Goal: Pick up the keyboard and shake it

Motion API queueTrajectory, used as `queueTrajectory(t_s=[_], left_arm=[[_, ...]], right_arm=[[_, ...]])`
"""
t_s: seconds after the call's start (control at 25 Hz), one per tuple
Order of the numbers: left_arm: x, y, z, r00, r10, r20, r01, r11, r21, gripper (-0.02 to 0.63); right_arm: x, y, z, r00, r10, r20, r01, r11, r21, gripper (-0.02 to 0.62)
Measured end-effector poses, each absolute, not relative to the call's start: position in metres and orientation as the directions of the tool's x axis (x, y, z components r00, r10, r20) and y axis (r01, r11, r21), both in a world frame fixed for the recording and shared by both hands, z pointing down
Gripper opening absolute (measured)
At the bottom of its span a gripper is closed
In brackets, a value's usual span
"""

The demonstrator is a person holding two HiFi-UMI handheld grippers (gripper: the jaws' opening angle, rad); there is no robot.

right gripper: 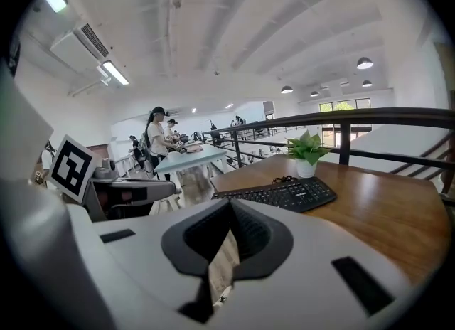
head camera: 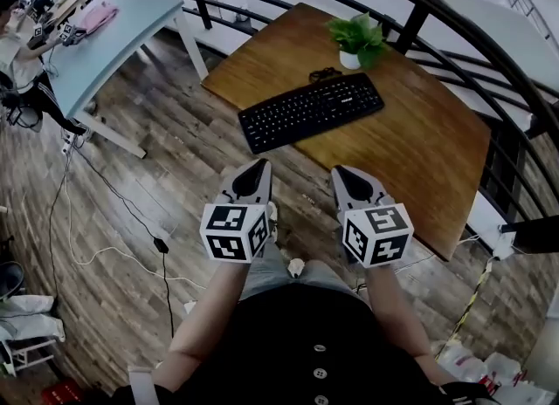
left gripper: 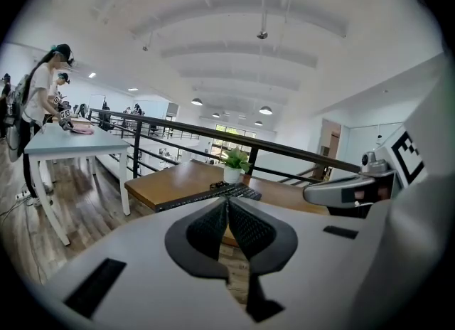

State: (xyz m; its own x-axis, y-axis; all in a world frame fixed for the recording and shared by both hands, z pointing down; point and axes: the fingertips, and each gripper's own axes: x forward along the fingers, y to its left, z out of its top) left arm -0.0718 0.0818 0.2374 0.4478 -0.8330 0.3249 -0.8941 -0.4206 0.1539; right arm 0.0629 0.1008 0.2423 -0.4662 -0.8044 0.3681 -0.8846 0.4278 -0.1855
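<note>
A black keyboard (head camera: 310, 111) lies at an angle on the brown wooden table (head camera: 428, 141), and a coiled black cable (head camera: 325, 73) sits behind it. My left gripper (head camera: 259, 166) and right gripper (head camera: 343, 171) hang side by side over the floor. Both are short of the table's near edge and point toward the keyboard. Each is shut with nothing between its jaws. The left gripper view has the keyboard (left gripper: 213, 195) ahead, past the closed jaw tips (left gripper: 227, 204). In the right gripper view, the keyboard (right gripper: 284, 195) lies ahead and to the right of the closed tips (right gripper: 229, 206).
A potted green plant (head camera: 358, 38) stands behind the keyboard near a black railing (head camera: 419, 10) that curves round the table's far side. A light blue table (head camera: 105, 41) stands at the left with a person (head camera: 17, 54) beside it. Cables (head camera: 113, 211) trail over the wooden floor.
</note>
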Motion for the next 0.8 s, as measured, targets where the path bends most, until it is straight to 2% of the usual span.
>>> queueTrajectory(t_s=[0.32,0.8], left_arm=[[-0.093,-0.006,0.246,0.495,-0.794,0.353,-0.865,-0.487,0.117,0.022],[-0.115,-0.102,0.262,0.54,-0.734,0.411,-0.836,-0.524,0.162,0.023]], right_arm=[[0.035,0.012,0.251,-0.449,-0.811,0.375,-0.893,0.406,-0.192,0.028],[0.013,-0.078,0.26,-0.415,-0.813,0.409,-0.909,0.346,-0.234,0.028]])
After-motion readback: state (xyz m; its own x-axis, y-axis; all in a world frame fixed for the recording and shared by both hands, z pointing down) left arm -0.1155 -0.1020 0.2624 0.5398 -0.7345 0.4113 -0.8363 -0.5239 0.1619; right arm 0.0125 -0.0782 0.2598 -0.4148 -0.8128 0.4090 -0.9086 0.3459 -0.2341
